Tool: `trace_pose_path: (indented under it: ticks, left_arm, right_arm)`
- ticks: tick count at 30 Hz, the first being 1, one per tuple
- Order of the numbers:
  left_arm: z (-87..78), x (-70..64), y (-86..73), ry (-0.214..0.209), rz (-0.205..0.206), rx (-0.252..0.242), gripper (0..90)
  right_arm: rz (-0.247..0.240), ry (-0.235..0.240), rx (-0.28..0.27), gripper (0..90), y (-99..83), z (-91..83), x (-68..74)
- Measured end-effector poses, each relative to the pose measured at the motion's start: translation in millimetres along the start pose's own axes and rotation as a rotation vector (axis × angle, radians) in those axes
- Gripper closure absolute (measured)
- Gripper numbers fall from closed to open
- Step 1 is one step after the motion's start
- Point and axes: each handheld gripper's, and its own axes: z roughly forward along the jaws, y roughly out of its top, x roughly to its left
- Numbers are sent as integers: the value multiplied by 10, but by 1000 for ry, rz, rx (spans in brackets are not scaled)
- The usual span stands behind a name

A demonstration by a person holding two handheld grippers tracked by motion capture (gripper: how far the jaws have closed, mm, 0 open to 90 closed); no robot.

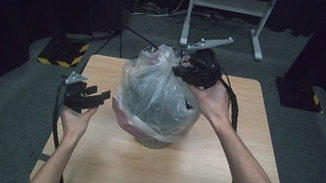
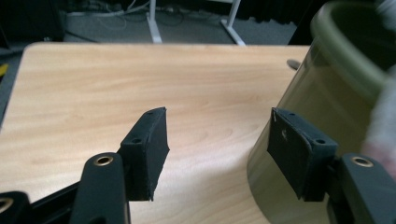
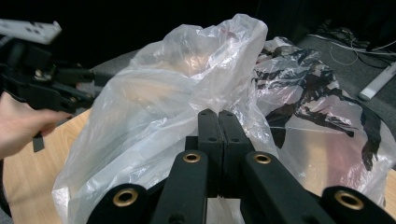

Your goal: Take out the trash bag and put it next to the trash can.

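While the right gripper (image 1: 194, 71) holds its 2 fingers (image 3: 209, 130) pressed together on the clear plastic bag (image 1: 152, 95), pinching a fold of film near the bag's top, the bag stands lifted and bunched over the olive-green bin (image 2: 327, 93) at the middle of the wooden surface (image 1: 103, 157). At the bin's left, the left gripper (image 1: 94, 97) hovers with its fingers (image 2: 149, 149) spread wide and holding nothing; one pad sits just beside the bin's wall, though I cannot tell whether it touches. A patch of pink (image 1: 121, 117) shows low at the bag's left side.
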Motion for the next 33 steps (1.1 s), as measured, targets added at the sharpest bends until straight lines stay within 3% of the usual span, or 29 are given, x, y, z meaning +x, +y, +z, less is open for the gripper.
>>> trace_pose_path:
  ticks: [8, 9, 11, 14, 16, 17, 23, 28, 31, 33]
  left_arm:
    - [118, 133, -237, 50, 21, 59, 380]
    - [140, 147, -273, 58, 9, 59, 380]
    - [162, 205, -333, 75, 28, 83, 380]
    - [212, 258, -424, 101, 15, 80, 379]
    - [232, 287, -472, 114, 38, 110, 379]
    - [248, 289, -498, 119, 35, 98, 377]
    - [318, 335, -640, 138, 55, 137, 380]
    - [388, 329, -719, 152, 109, 177, 373]
    - [453, 301, -767, 159, 97, 159, 372]
    - [471, 299, -785, 160, 106, 171, 372]
  right_arm:
    - [5, 8, -19, 894, 16, -101, -24]
    - [11, 7, -21, 894, 16, -115, -27]
    - [11, 3, -27, 894, 15, -146, -48]
    - [18, -2, -30, 894, 9, -184, -71]
    - [21, -4, -36, 894, 0, -207, -93]
    - [23, -4, -37, 894, -4, -219, -103]
    - [31, -12, -48, 894, -23, -295, -150]
    - [42, -24, -53, 894, -52, -365, -195]
    - [48, -30, -61, 894, -74, -419, -236]
    - [53, -35, -67, 894, -87, -455, -262]
